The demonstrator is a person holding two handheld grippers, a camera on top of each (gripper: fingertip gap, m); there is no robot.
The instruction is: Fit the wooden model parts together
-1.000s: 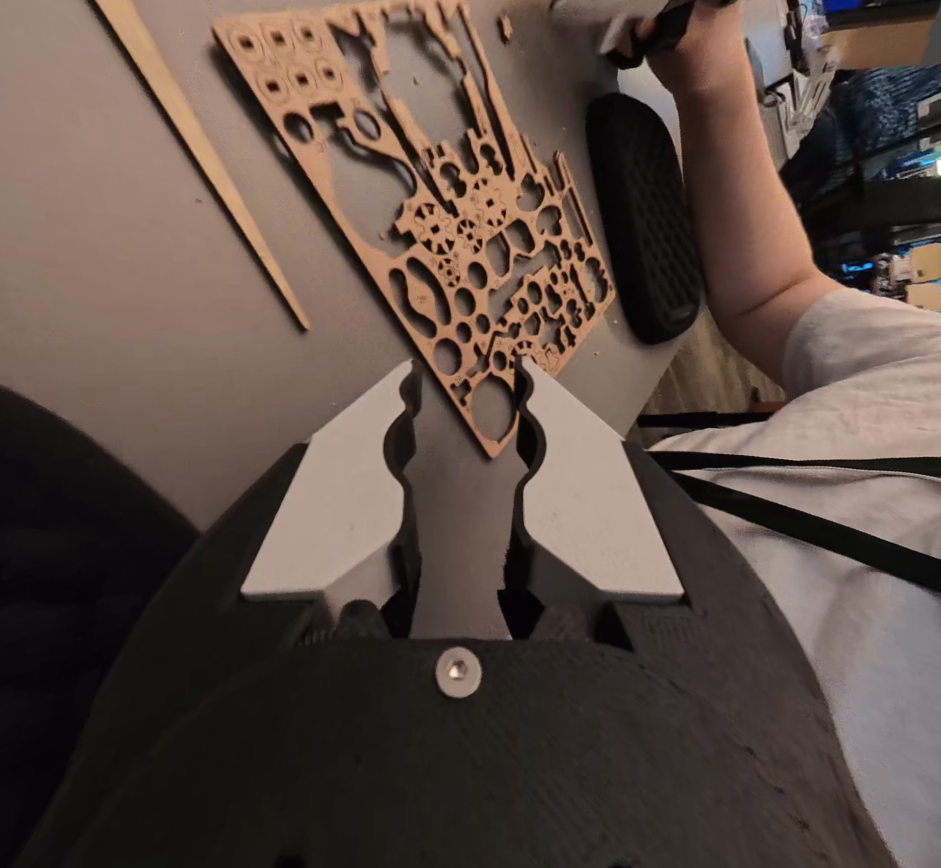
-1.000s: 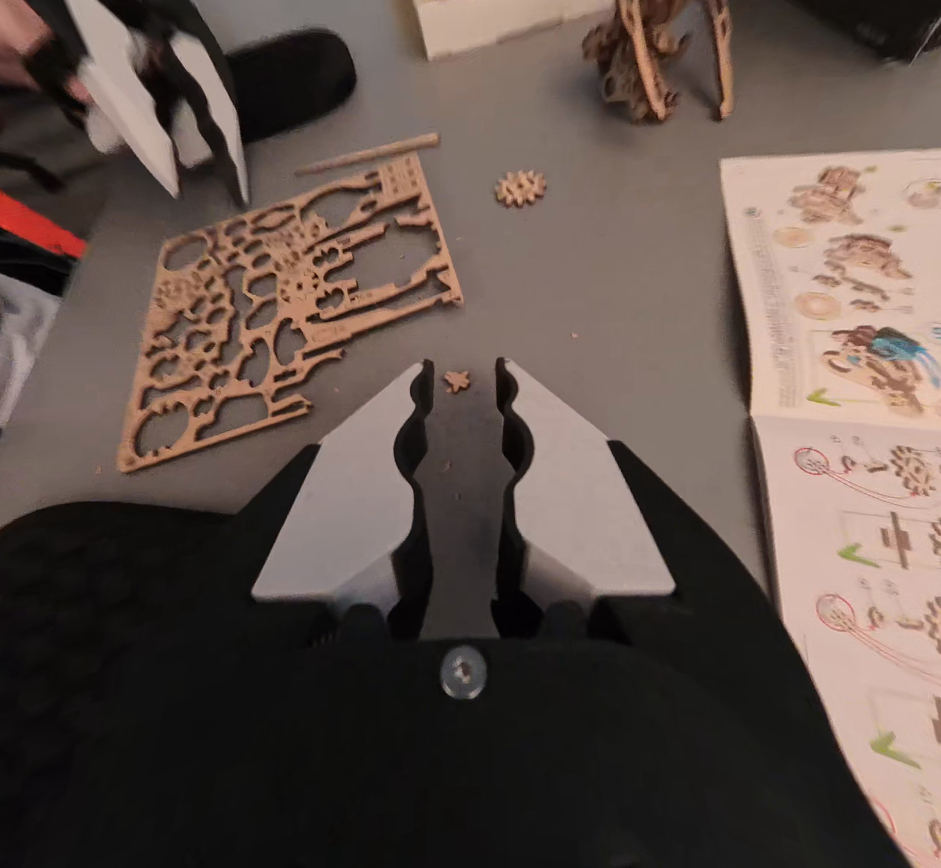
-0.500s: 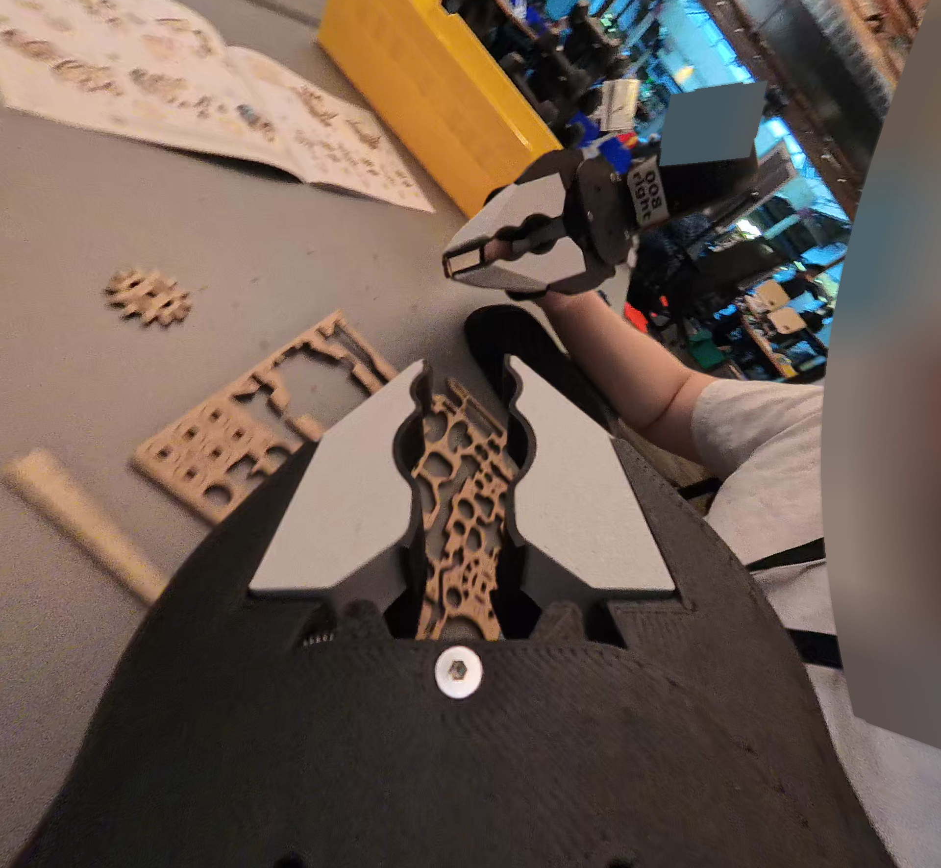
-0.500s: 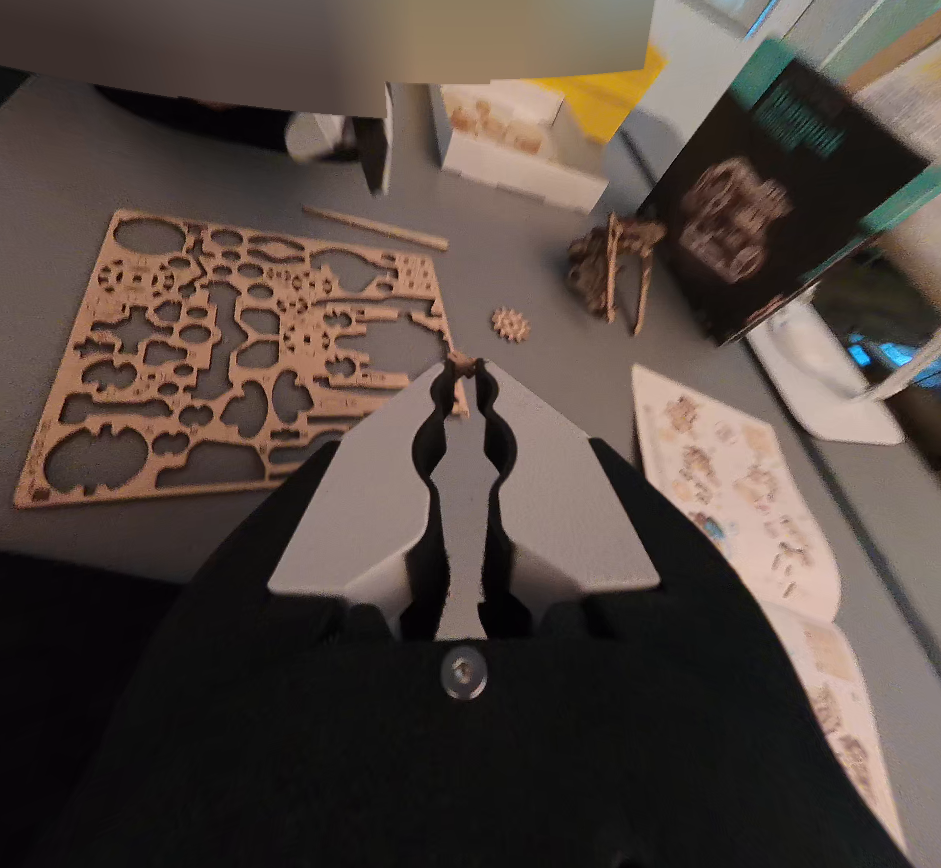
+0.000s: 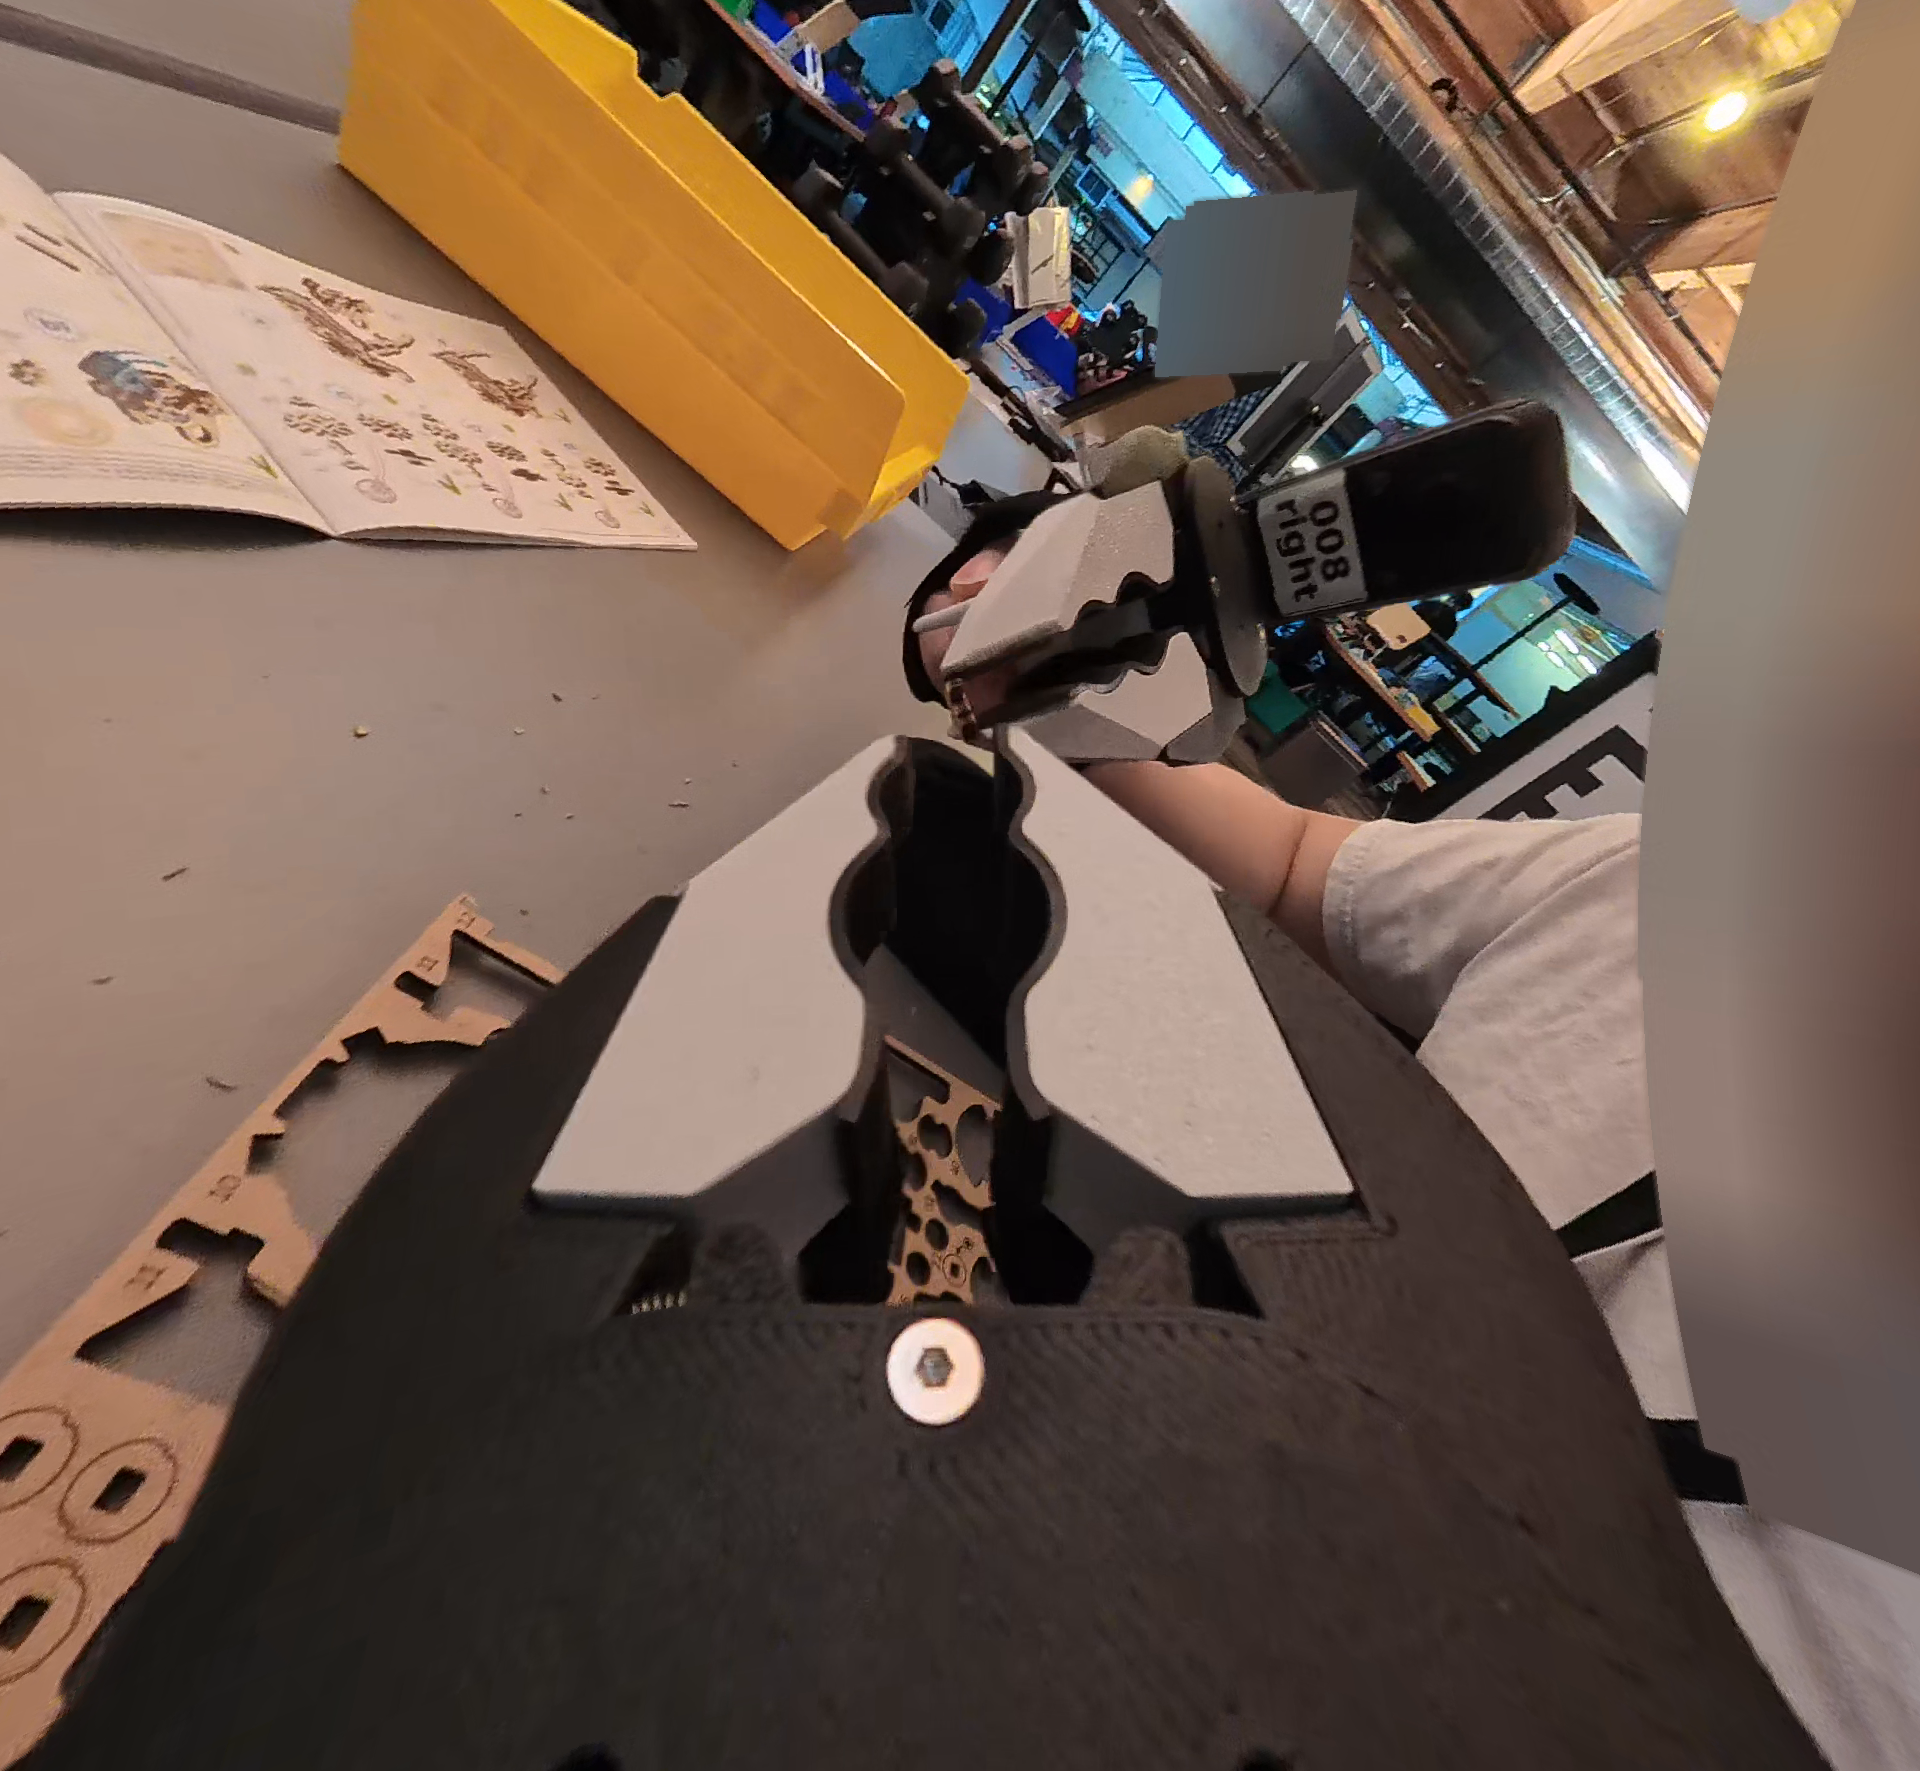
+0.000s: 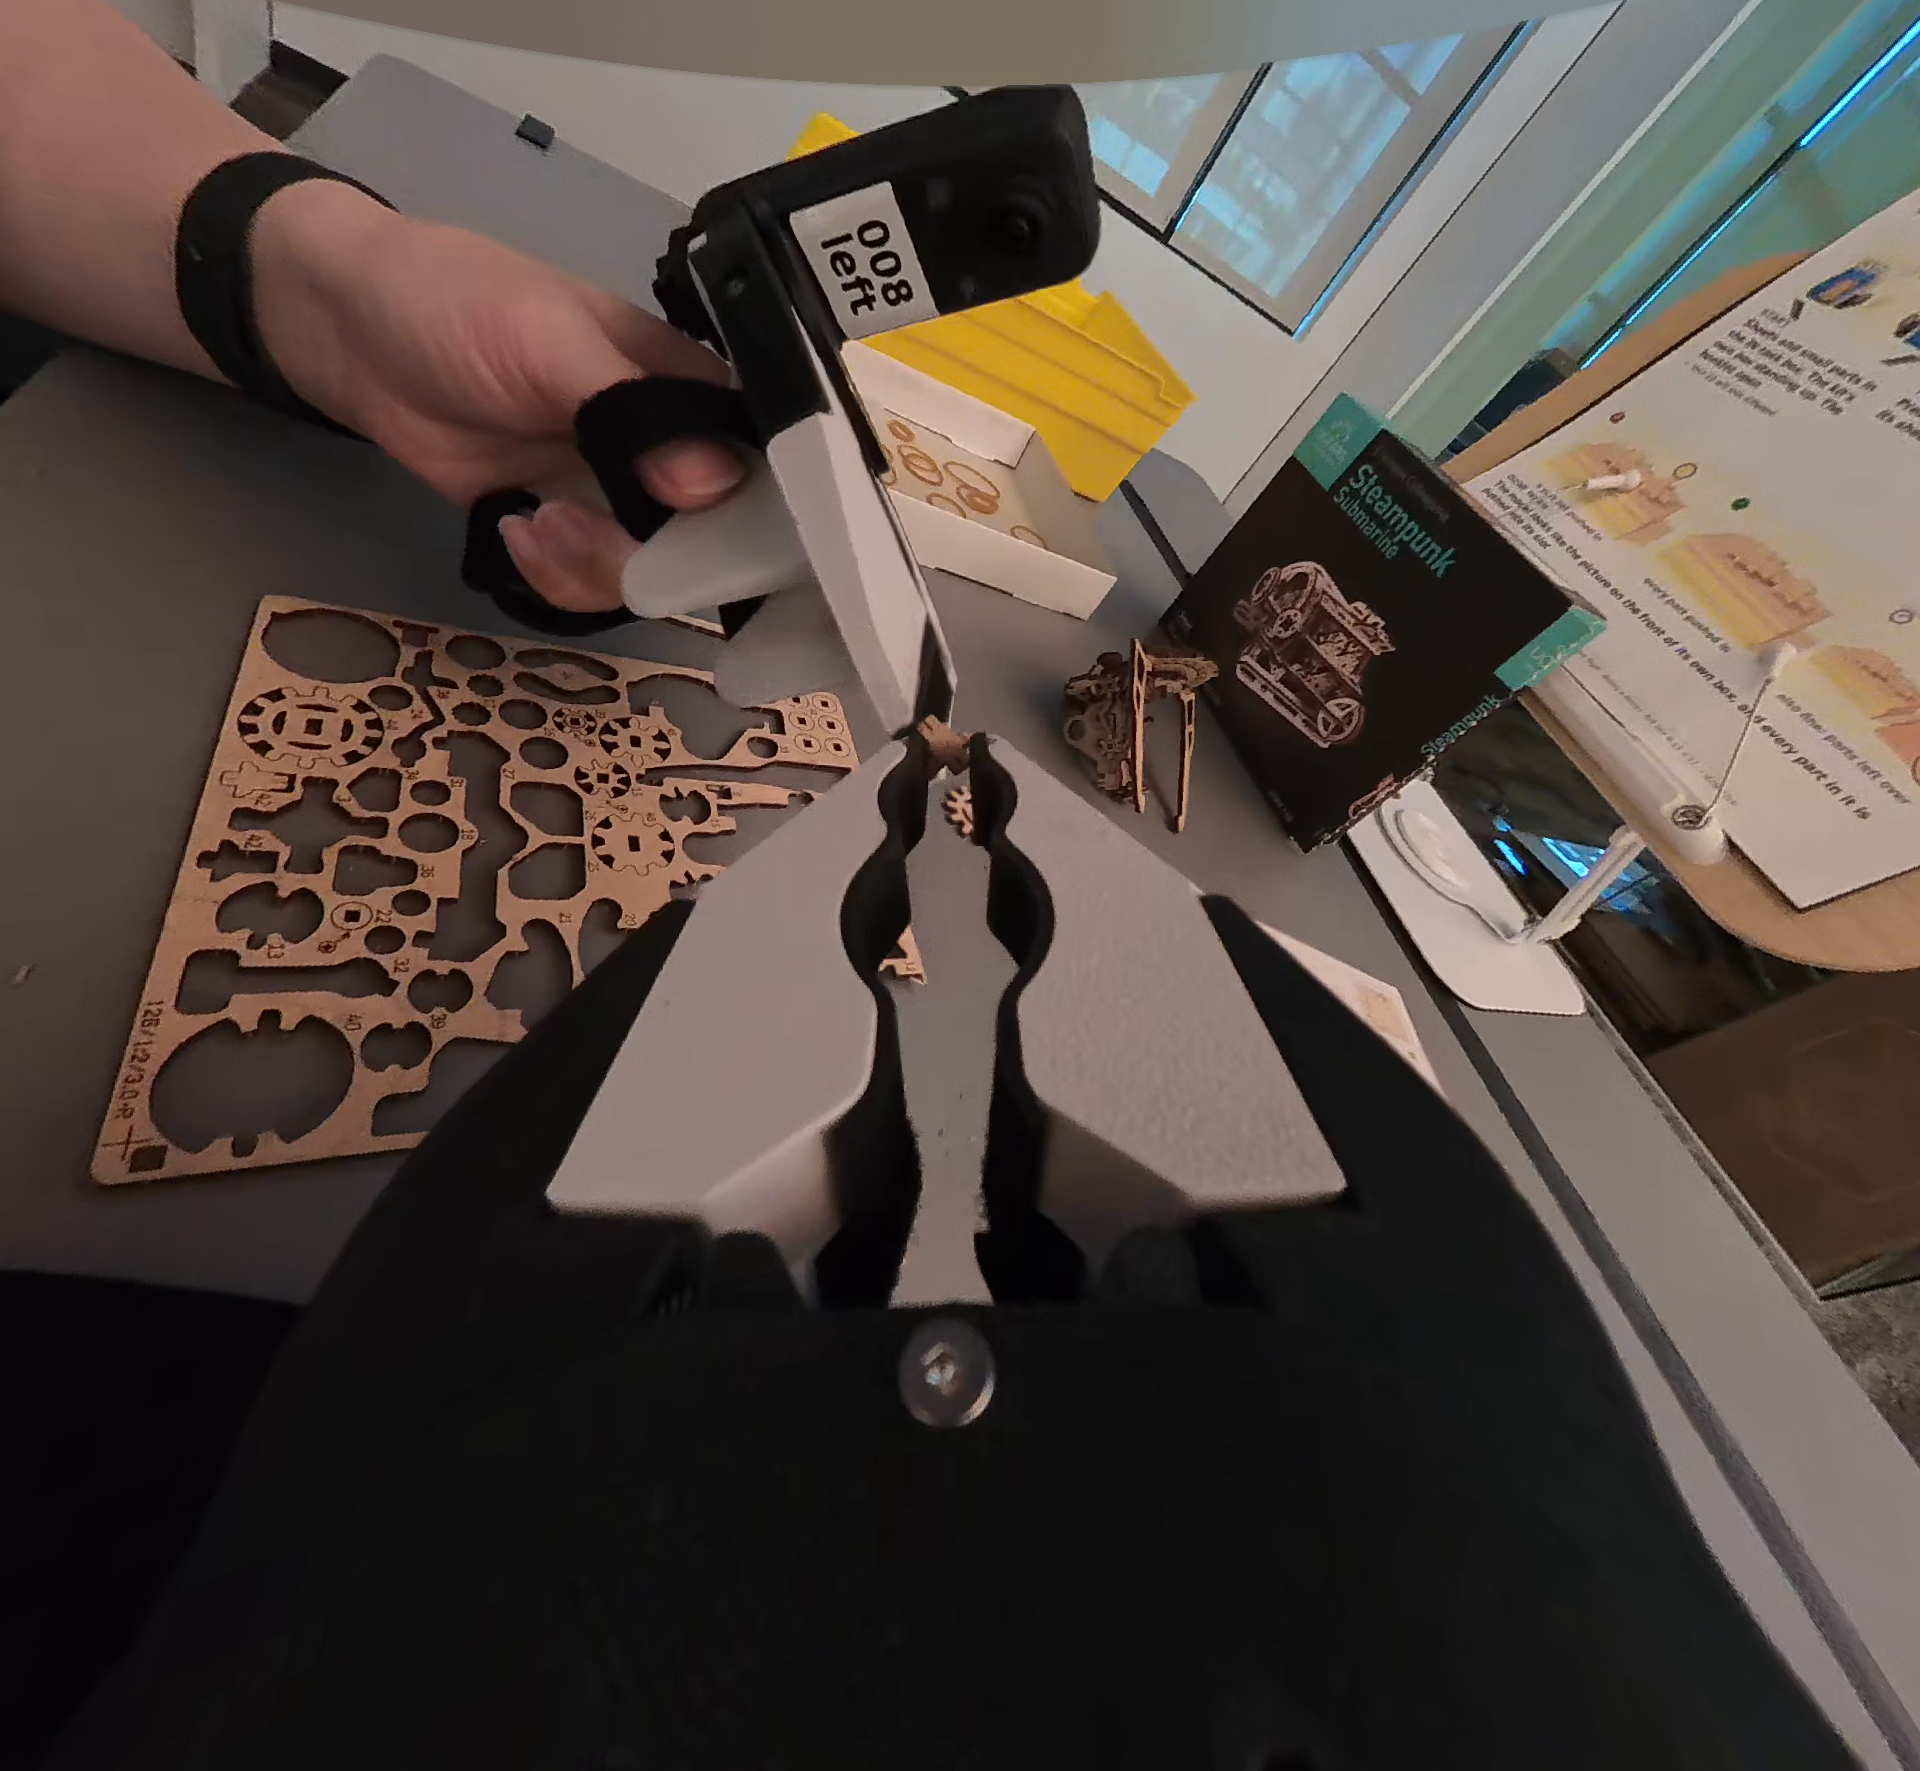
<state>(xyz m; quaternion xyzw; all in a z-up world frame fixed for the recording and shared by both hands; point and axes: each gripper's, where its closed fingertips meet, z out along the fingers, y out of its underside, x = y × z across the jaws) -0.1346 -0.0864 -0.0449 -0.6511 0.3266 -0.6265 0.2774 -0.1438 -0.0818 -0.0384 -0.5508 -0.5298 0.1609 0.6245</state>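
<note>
My right gripper is shut on a small wooden piece and holds it above the grey table. In the left wrist view the right gripper hangs just beyond my left gripper, with the small piece at its tip. My left gripper is empty, its fingers a narrow gap apart. In the right wrist view its tip points down, right next to the held piece. The cut-out wooden sheet lies flat on the table and shows under the left gripper.
A small wooden gear lies on the table. A part-built wooden model, a black kit box and a white box of wooden rings stand farther back. A yellow bin and an open booklet are at the far side. Both grippers' tips are close together, under 4 cm apart.
My right gripper shut on the small wooden piece and lifted it off the table. My left gripper swung up from the sheet to meet it, and its fingers narrowed.
</note>
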